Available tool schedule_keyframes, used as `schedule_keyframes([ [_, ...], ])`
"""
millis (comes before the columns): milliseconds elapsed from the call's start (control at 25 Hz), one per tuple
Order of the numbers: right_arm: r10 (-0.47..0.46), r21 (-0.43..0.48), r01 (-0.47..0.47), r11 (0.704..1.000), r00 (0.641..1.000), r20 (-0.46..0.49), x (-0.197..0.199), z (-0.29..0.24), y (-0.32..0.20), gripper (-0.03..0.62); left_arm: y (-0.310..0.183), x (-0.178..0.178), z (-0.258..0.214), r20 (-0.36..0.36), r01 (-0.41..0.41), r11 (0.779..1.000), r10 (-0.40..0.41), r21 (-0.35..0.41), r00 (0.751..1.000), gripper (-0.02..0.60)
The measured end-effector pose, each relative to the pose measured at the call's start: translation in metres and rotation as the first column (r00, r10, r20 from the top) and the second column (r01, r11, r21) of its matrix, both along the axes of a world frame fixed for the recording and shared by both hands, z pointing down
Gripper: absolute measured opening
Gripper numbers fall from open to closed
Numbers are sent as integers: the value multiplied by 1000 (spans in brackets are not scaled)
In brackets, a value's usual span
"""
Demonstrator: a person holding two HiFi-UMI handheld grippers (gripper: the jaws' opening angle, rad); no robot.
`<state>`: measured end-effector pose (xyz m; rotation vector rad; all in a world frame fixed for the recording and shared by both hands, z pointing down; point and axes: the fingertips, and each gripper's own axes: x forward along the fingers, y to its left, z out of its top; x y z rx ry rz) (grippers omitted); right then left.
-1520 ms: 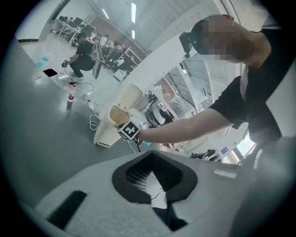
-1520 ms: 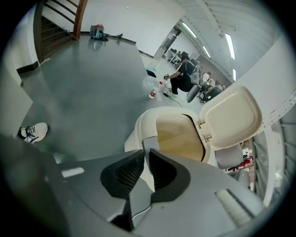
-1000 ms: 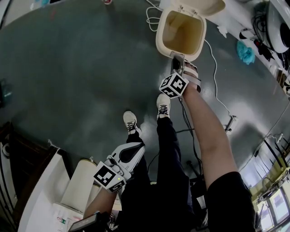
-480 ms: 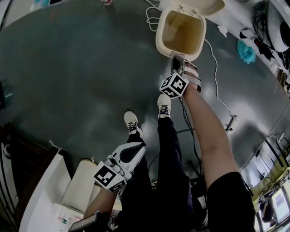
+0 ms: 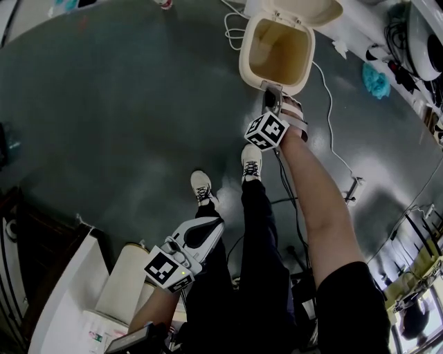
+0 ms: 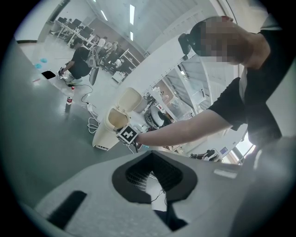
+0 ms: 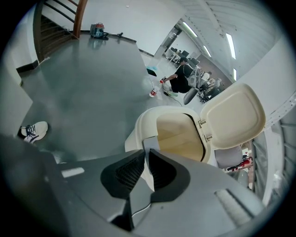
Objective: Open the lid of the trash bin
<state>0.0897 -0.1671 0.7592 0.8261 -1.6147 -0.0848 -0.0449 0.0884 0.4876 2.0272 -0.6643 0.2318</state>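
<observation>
The cream trash bin (image 5: 243,63) stands on the dark floor with its lid (image 5: 304,10) swung up and back, so the empty inside shows. My right gripper (image 5: 271,98) is at the bin's near rim. In the right gripper view its jaws (image 7: 147,155) stand almost together, and a thin pale tab (image 7: 150,142) on the bin's front runs down between the pads. The raised lid (image 7: 233,115) stands behind the opening. My left gripper (image 5: 208,232) hangs low beside the person's leg, far from the bin, jaws (image 6: 151,159) shut on nothing. From there the bin (image 6: 105,132) is small and distant.
White cables (image 5: 232,28) lie behind the bin, and one runs to a power strip (image 5: 353,187) on the right. A blue cloth (image 5: 376,79) lies near equipment at the right. The person's shoes (image 5: 200,185) are just short of the bin. A white cylinder (image 5: 124,276) stands at lower left.
</observation>
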Motion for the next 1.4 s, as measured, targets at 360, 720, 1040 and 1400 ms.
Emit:
schedule_keyframes([
  [360, 1, -31, -1, 1000, 1000, -19, 0, 1, 0, 41, -2, -8, -6, 7, 12, 1000, -12, 15, 1000, -2],
  [720, 14, -58, -16, 998, 999, -31, 1, 1, 0, 41, 9, -18, -13, 22, -6, 1000, 6, 14, 1000, -2],
  [1040, 3, -66, -6, 998, 999, -43, 0, 2, 2, 41, 7, -19, -19, 6, 11, 999, -12, 39, 1000, -2],
  [1400, 7, -82, -12, 997, 998, -60, -1, 2, 2, 41, 15, -25, -24, -20, 22, 999, -21, 29, 1000, -2],
])
